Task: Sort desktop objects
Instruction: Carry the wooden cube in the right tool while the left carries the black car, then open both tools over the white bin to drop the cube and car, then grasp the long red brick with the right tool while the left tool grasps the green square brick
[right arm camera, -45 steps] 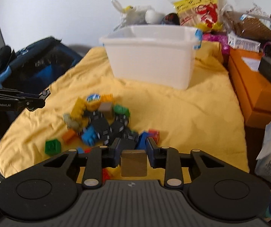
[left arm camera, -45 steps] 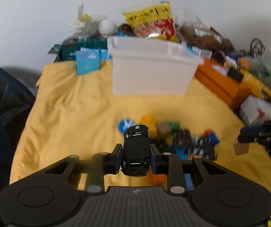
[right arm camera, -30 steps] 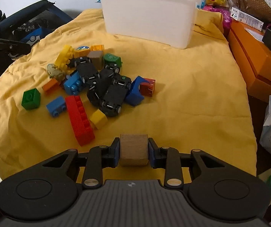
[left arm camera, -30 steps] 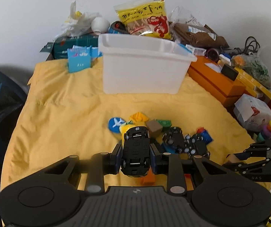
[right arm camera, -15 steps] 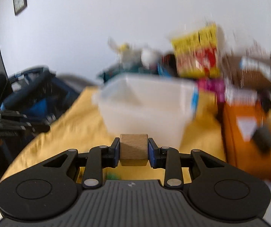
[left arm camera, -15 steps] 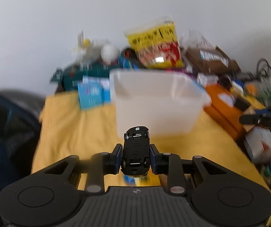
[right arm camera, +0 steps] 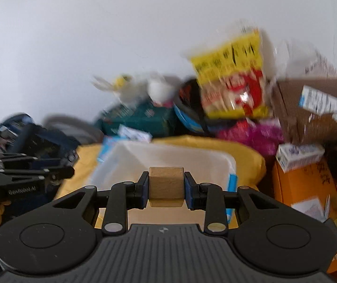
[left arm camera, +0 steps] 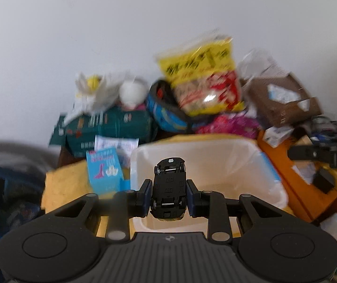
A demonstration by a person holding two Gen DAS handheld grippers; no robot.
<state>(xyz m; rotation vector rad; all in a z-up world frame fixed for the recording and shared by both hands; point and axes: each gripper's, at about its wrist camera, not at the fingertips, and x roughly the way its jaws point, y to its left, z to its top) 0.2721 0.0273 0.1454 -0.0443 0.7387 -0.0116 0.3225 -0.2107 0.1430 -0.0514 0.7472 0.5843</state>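
My left gripper is shut on a black toy car, held underside up, over the open top of the white plastic bin. In the right wrist view my right gripper is shut on a wooden cube, also above the white bin. The bin stands on a yellow cloth. The other gripper shows at each frame's edge: the right one in the left wrist view, the left one in the right wrist view. Both views are motion-blurred.
Behind the bin lies a heap of clutter: a yellow snack bag, a green box, a blue carton, a brown paper bag. Orange boxes flank the bin on the right. A dark blue bag lies left.
Both grippers rose from the pile of bricks and toy cars on the cloth and moved forward to the bin, each keeping its object. The bin's open top now lies right under the fingers.
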